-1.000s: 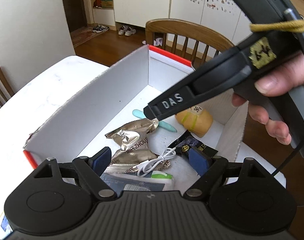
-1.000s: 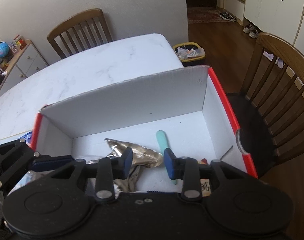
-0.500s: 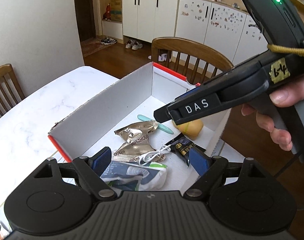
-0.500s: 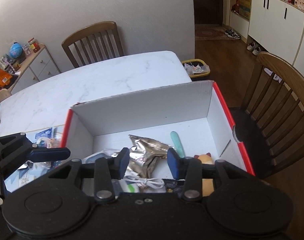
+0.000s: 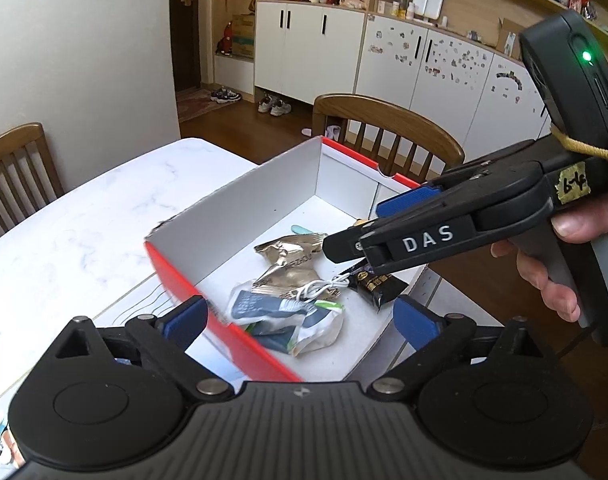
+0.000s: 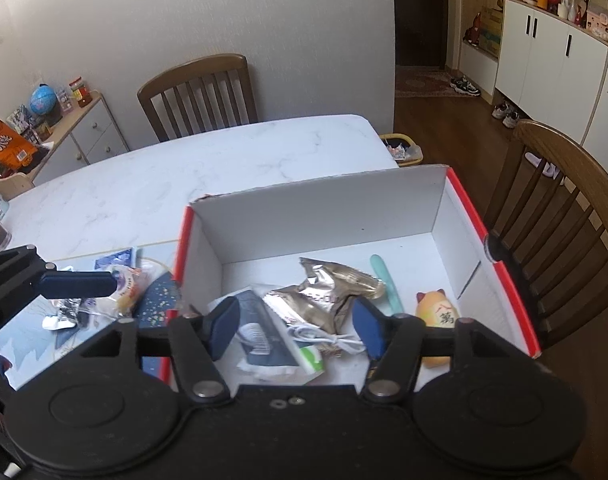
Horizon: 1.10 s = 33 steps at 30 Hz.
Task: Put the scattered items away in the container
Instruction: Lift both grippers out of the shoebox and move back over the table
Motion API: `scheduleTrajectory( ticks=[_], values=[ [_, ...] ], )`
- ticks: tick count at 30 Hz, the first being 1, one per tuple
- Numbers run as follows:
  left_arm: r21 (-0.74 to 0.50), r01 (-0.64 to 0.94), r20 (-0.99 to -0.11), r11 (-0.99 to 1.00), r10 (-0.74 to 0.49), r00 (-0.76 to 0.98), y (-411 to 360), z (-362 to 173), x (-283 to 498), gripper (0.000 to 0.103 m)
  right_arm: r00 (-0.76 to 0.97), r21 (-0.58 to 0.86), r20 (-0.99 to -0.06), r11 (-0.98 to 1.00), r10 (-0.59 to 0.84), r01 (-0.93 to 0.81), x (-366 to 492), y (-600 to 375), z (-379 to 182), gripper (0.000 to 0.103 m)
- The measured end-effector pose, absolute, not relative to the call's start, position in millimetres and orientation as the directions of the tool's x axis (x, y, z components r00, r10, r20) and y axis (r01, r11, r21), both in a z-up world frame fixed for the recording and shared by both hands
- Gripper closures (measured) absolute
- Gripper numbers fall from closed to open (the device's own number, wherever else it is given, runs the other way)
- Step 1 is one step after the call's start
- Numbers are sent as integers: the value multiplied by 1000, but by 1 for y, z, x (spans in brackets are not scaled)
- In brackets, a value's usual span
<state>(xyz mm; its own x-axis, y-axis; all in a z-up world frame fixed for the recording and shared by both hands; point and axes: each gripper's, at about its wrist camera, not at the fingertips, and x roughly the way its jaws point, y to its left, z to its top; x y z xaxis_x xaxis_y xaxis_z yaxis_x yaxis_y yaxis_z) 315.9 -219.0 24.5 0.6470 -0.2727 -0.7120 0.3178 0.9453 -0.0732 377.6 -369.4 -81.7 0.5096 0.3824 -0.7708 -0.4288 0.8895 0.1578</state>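
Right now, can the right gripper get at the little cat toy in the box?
Probably yes. The right gripper, jaws opening and empty, hangs over the open-topped box, and the cat toy lies uncovered near its right finger.

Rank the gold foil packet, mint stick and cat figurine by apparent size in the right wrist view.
1. gold foil packet, clearly largest.
2-3. cat figurine and mint stick: unsure; the figurine is partly hidden behind the fingers.

This is a home dining room. Brown slatted wooden chairs (image 6: pixel 196 92) stand beyond the tongs around a white marble-patterned worktop (image 6: pixel 224 160). Farther off, pairs of shoes (image 5: pixel 274 105) lie below white cabinets (image 5: pixel 308 52).
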Motion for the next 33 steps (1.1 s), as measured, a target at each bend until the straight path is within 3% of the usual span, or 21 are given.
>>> scheduleTrajectory(
  ticks=[8,33],
  values=[
    [-78,295,-699,952,-263,665,-187,32,294,0,527,157,-760,895,380,-418,359,-348,-75,32],
    [-66,194,-684,979,-186,706,-72,23,240,0,499,148,-758,856,420,-495,325,-231,-78,31]
  ],
)
